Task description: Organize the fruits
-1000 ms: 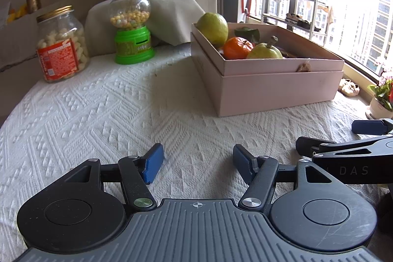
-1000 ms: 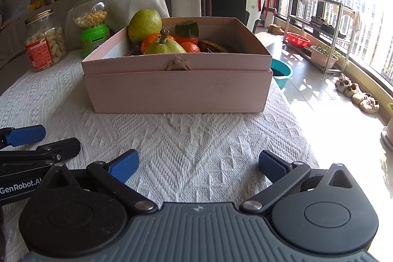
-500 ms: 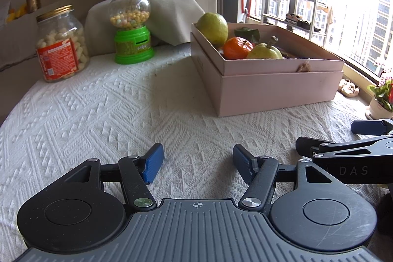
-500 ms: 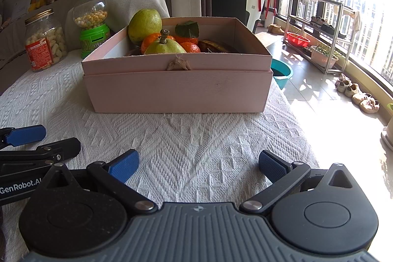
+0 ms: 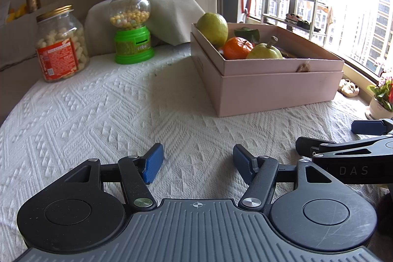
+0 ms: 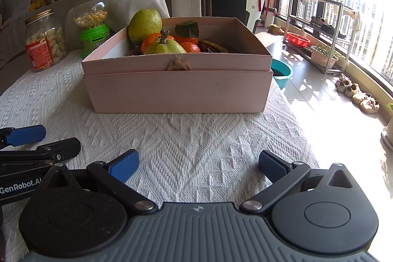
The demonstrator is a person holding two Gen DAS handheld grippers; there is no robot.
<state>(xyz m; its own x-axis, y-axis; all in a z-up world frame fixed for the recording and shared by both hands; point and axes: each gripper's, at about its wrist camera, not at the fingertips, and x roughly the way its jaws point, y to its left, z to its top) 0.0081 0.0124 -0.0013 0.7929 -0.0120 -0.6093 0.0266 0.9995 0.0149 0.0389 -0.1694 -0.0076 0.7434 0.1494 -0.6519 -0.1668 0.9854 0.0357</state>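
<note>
pink fruit box [image 6: 176,87] well ahead of both jaws | left gripper [image 5: 197,162] released, empty | right gripper [image 6: 197,165] released, empty | banana [image 6: 216,46] mostly hidden

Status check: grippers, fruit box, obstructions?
Left gripper open, empty. Right gripper open, empty. Fruit sits in pink cardboard box. White textured tablecloth bare between grippers and box.

The left tool [image 5: 197,162] is a black plastic linkage on a ribbed grey base, with two round black hubs, silver pivot screws and blue textured finger pads [image 5: 153,163]. The right tool [image 6: 197,166] has the same build; its side shows "DAS" lettering, the left's "GenRobot.AI".
</note>
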